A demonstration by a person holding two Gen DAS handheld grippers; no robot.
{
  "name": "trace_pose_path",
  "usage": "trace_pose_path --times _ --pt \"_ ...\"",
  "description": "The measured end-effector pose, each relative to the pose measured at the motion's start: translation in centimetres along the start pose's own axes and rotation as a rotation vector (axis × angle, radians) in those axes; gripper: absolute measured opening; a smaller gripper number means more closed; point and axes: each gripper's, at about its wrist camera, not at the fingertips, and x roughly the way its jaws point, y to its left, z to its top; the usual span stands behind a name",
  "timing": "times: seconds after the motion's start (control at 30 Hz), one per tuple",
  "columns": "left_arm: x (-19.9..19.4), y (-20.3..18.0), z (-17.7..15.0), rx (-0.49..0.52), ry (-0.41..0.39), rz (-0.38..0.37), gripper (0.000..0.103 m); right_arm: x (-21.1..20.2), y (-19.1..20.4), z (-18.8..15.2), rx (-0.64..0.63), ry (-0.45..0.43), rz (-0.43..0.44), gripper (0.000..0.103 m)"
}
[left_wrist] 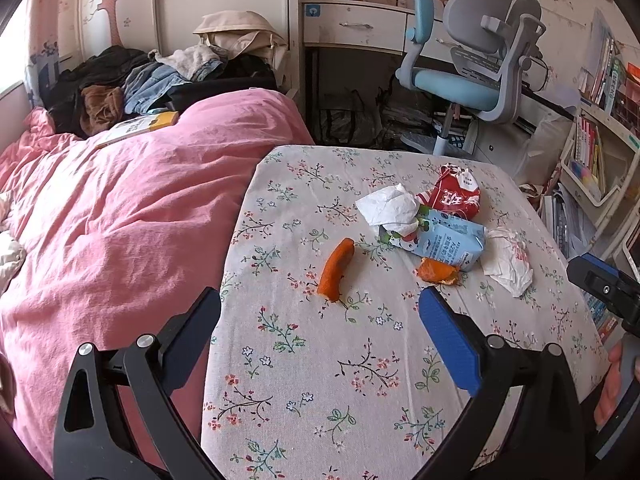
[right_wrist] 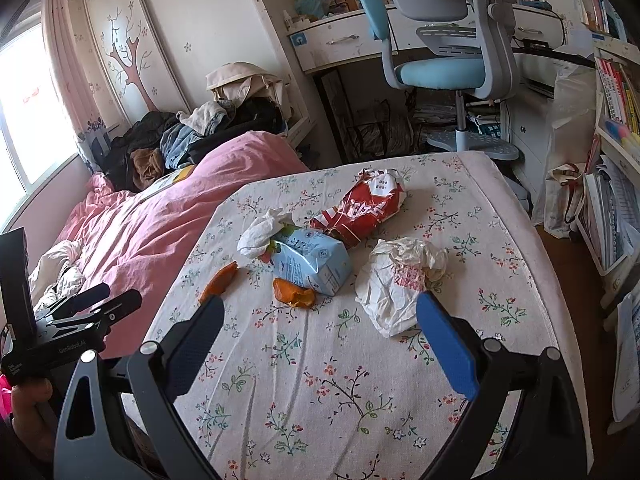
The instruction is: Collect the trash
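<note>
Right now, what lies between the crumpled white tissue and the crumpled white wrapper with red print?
The light blue carton lies between the tissue and the wrapper, clearest in the right wrist view. The red snack bag sits just behind it.

Counted on the floral tablecloth (right_wrist: 360, 380): two orange peels (left_wrist: 336, 270) (left_wrist: 437, 271), two crumpled tissues (left_wrist: 387, 204) (left_wrist: 509, 261), one blue carton (left_wrist: 448, 242), one red snack bag (left_wrist: 450, 194).

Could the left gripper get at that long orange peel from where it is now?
Probably yes. The left gripper is open, and the long orange peel lies alone on the floral cloth just ahead of its fingers, nothing between.
</note>
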Motion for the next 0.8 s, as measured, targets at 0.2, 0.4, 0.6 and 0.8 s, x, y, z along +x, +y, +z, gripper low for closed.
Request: trace_pose_path --times 0.2,0.4,0.6,0.8 --pt "0.01 -0.17 -0.07 0.011 0.006 -0.004 0.096 0.07 0.0 -0.11 -0.003 0.001 0.0 0.093" --pt "0.0 -0.21 -0.01 0.011 0.007 -0.004 0.096 0.09 0.03 -0.12 -0.004 0.001 0.0 0.093" --pt "0.03 -0.23 0.08 0.012 0.009 -0.004 0.096 0.16 -0.08 -0.21 -0.012 0.004 -0.001 0.093" --pt "0.1 -0.3 -0.05 0.011 0.014 -0.01 0.096 0.16 -0.09 -0.12 -0.016 0.006 -0.002 0.093"
